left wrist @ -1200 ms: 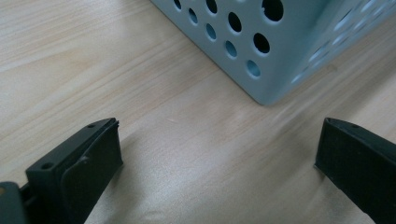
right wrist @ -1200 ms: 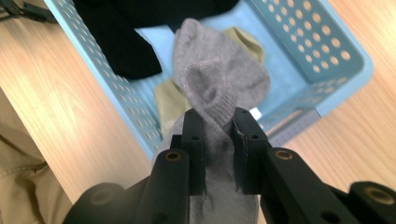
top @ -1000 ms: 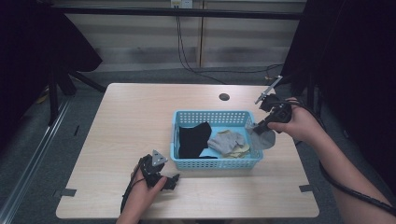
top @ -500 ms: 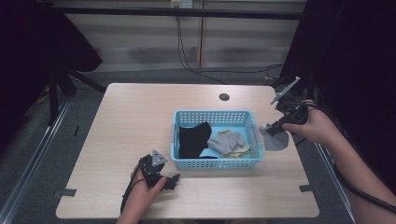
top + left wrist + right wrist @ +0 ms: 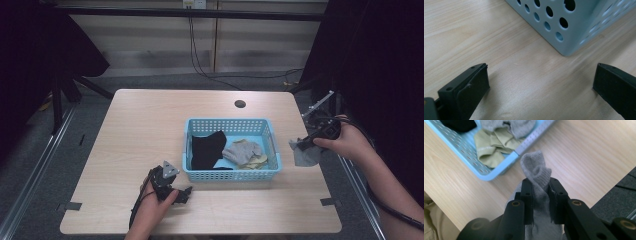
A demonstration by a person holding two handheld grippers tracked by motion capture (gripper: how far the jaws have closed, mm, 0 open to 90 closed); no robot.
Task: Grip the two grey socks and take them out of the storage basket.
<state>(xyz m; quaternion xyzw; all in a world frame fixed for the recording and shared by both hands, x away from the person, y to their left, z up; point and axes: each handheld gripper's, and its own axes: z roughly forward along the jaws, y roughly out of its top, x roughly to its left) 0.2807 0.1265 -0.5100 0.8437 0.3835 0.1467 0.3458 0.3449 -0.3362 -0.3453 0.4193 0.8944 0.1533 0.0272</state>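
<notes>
R gripper [image 5: 541, 188] clamps 1 grey sock [image 5: 535, 173]; L gripper [image 5: 540, 82] wide open, empty; basket [image 5: 232, 175] has approx. 3 garments.

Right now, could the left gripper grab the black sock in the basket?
Probably not yet. The left gripper is open, but it sits low on the table outside the basket, whose wall stands between it and the black sock. It would need lifting over.

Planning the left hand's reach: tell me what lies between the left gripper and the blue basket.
Bare tabletop. In the left gripper view, plain wood runs from the open left gripper to the blue basket corner; the high view agrees.
</notes>
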